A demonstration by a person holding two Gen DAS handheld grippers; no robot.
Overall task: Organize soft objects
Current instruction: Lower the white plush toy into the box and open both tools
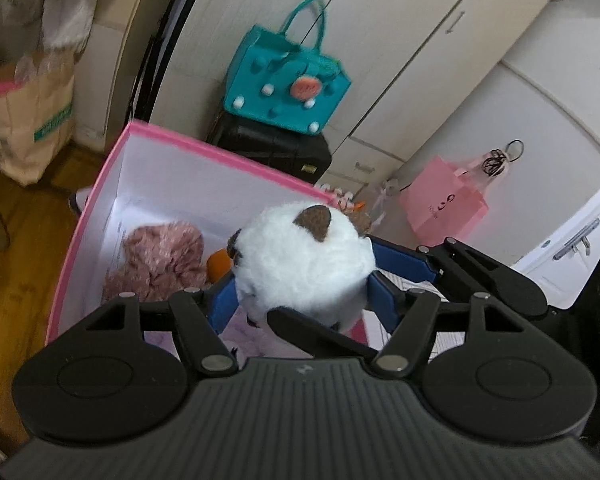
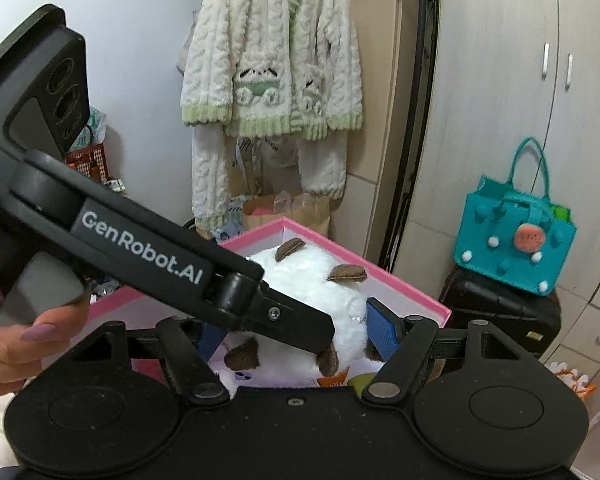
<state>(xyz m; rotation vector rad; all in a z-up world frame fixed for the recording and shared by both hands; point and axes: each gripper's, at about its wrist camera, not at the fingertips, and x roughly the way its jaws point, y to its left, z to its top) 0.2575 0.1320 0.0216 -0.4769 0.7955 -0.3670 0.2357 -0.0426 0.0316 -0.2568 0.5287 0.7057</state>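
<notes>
Bedroom w/ pink box [image 1: 100, 184]: both grippers, left [image 1: 300, 300] & right [image 2: 296, 332], squeeze 1 white plush toy [image 1: 300, 256] above it.

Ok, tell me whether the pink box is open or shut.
Open. The pink box has no lid on it: its white inside shows, with a pink fluffy bundle lying in it and the white plush toy held over it.

A home, most likely a bedroom: pale wardrobe doors [image 2: 500, 128] with slim handles line one wall, a fleecy cream-and-green cardigan [image 2: 276, 64] hangs from a hanger, a teal tote bag [image 1: 286, 80] sits on a black suitcase [image 1: 276, 148], and a pink gift bag [image 1: 444, 204] and brown paper bag [image 1: 28, 120] stand on the wooden floor [image 1: 16, 280].
</notes>
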